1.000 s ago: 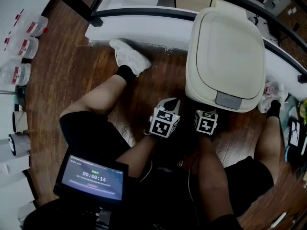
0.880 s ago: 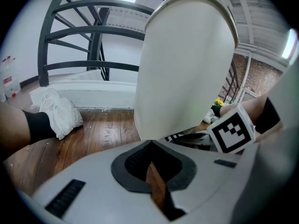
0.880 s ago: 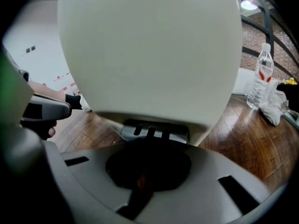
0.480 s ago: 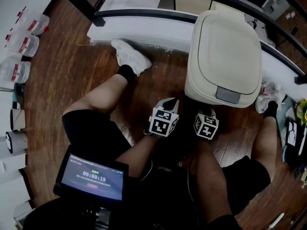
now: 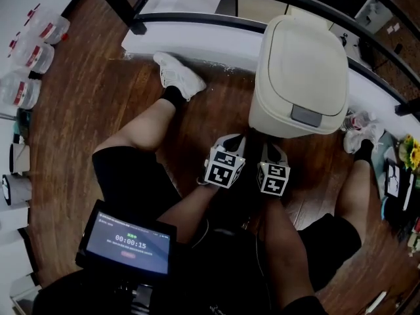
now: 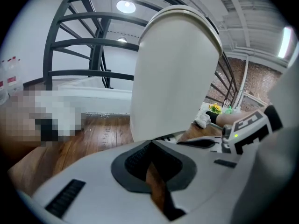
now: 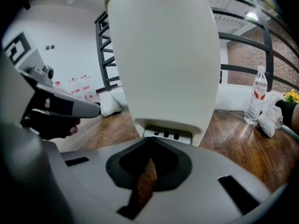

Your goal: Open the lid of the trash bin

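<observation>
Two tools, left gripper [image 5: 232,143] and right gripper [image 5: 271,151], sit side by side low in the centre of the head view, over the brown wooden floor [image 5: 98,110]. Same view: the cream plastic trash bin [image 5: 298,77] stands in the upper right of the frame with its domed lid [image 5: 308,58] down and closed. A grey rectangular tab [image 5: 306,115] sits on the lid's front edge, the side facing the tools. The right gripper lies just below that tab, close to the bin's front wall; the left gripper is off to the left of the bin's near corner. Left gripper view: jaws pressed together on nothing, only floor showing through the slit. The bin fills the centre and upper right, so it lies ahead and slightly right of this tool. Right gripper view: jaws likewise closed and empty. The bin is dead centre, straight ahead, with a grey plate with three dark slots [image 7: 167,134] at its foot just beyond the jaw tips. Judgement: the right gripper is nearer and better lined up; the tab is above it, so the reach would go up the front wall.
</observation>
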`<state>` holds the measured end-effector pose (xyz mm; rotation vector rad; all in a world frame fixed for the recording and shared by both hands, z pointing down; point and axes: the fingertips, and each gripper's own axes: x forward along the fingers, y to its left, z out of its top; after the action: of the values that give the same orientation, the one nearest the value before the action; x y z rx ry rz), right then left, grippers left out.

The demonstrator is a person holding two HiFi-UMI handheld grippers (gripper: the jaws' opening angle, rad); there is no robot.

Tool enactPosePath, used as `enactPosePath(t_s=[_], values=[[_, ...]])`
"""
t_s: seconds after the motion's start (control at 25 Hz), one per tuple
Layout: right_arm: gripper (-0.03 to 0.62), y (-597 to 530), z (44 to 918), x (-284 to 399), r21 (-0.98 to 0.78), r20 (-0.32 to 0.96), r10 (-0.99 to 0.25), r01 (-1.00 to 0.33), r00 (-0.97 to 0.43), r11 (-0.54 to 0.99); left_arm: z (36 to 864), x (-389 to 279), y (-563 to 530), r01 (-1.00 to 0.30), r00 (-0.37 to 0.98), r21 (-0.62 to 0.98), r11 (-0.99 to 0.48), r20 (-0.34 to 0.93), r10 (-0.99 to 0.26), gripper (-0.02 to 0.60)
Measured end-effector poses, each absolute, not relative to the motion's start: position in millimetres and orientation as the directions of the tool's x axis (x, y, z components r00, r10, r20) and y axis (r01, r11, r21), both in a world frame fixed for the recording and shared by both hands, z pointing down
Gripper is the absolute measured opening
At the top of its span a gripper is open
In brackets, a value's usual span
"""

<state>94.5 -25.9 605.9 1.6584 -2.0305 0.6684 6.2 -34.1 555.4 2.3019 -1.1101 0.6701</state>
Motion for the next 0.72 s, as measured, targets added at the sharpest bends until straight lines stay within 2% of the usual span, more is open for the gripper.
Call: enactPosePath(t_s=[0.2, 0.72], values=[[0.005, -7.7, 584.2, 94.6, -0.081, 0.578, -0.79, -0.978, -0.204, 0.193, 539.3, 16.0, -19.2, -0.806, 0.562, 0.222, -0.549, 0.579, -0.591, -0.002], [0.005, 32.5, 493.4, 90.6, -0.048, 0.407, -0.884, -0.972, -0.23, 0.231, 478.8, 14.2, 27.7, -0.815, 0.56, 0.159, -0.558, 0.466, -0.685, -0.002]])
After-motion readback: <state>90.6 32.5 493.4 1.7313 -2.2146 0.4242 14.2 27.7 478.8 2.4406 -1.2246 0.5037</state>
